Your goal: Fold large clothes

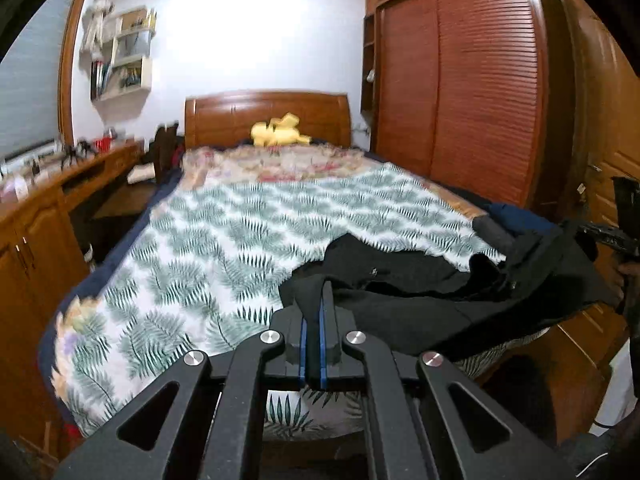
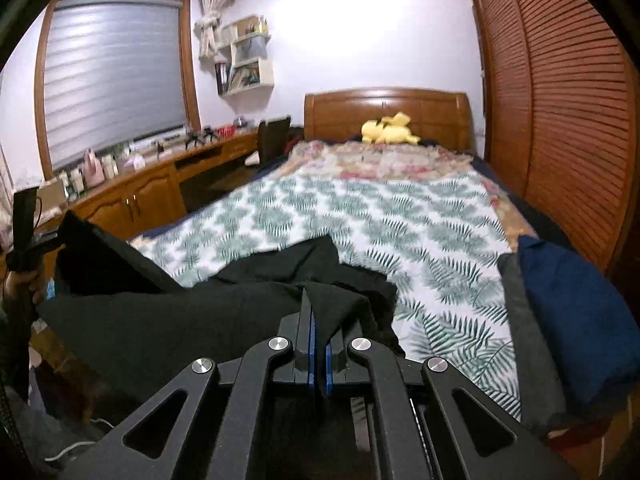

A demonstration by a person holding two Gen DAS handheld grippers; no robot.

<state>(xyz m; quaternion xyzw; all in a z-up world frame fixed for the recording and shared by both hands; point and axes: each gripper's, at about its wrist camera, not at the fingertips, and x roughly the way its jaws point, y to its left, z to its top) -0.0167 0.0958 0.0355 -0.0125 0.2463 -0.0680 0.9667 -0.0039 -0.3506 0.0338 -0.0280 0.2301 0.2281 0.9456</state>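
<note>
Your left gripper [image 1: 314,300], lower centre of frame: jaws clamped tight on edge of large black fabric garment [image 1: 420,304]. Your right gripper [image 2: 319,308], lower centre: also pinched closed on same black cloth. Garment stretched between both, lifted at foot of bed, rest trailing onto fern-print white bedspread [image 1: 240,232]. Beyond: yellow plush toy [image 1: 280,130] against wooden headboard [image 1: 240,116], upper centre.

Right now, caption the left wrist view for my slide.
Left tool shut on black garment, held above the leaf-print bed.
</note>
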